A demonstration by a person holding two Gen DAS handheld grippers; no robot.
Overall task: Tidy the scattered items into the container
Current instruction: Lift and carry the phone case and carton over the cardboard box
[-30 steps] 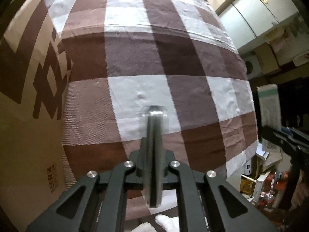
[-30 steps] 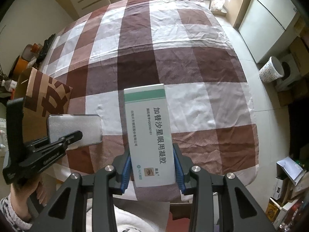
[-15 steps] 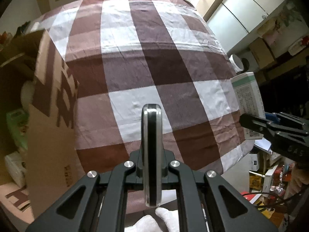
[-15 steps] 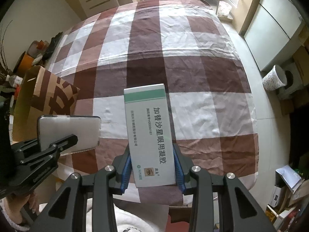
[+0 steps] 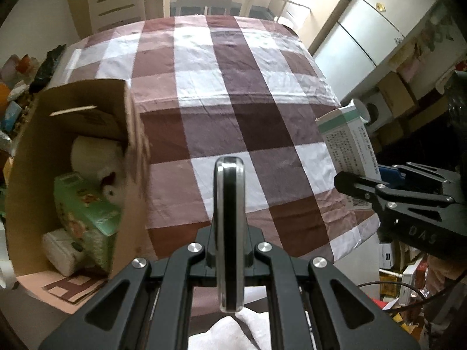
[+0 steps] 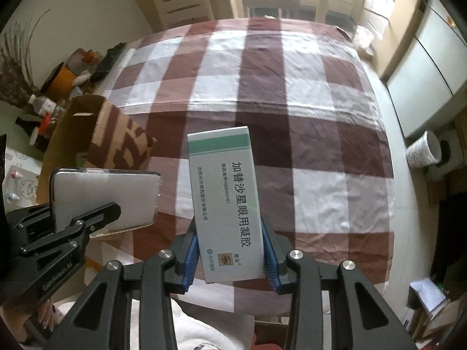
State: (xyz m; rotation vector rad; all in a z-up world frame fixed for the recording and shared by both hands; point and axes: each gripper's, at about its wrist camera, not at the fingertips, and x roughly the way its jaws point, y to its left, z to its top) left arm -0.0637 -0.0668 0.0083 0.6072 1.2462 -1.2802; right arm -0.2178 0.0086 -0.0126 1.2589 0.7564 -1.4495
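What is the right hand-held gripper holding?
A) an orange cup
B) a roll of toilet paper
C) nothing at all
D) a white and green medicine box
D: the right hand-held gripper is shut on a white and green medicine box with Chinese writing, its blue pads pressing the box's two sides above the checked tablecloth.

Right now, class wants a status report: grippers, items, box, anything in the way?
Left gripper shut on phone. Right gripper shut on medicine carton. Box open at left, part-filled. Nothing seen blocking it.
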